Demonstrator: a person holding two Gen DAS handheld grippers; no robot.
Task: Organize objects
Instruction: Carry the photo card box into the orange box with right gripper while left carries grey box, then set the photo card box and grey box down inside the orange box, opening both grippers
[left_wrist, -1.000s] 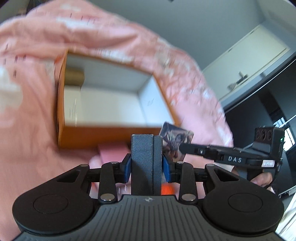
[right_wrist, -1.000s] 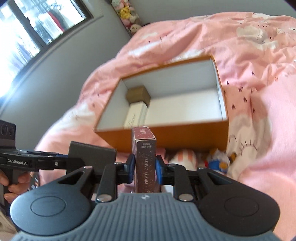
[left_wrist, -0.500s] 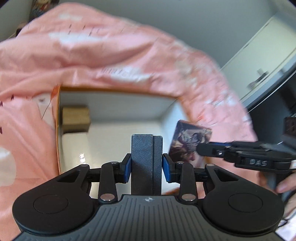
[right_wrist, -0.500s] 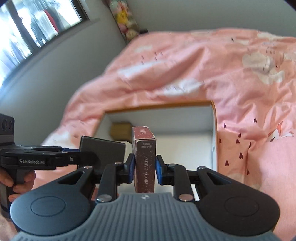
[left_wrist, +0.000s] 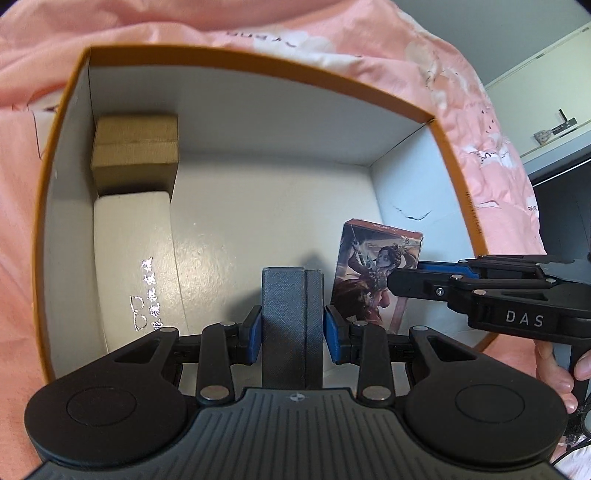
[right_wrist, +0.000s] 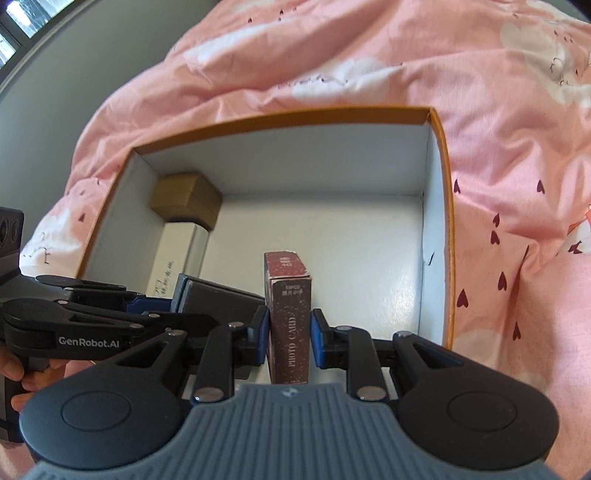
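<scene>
The left hand-held gripper (left_wrist: 293, 325) is squeezing a dark case (left_wrist: 291, 317) and the right hand-held gripper (right_wrist: 288, 332) is squeezing a card box (right_wrist: 290, 317), both standing tall over the orange box (left_wrist: 258, 70), whose free floor is lying at 12 o'clock.

orange box (left_wrist: 448, 155), pink quilt (right_wrist: 369, 55)

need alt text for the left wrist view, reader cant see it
The left gripper holds a dark grey case over an open orange box; the right gripper holds a photo card pack beside it.
</scene>
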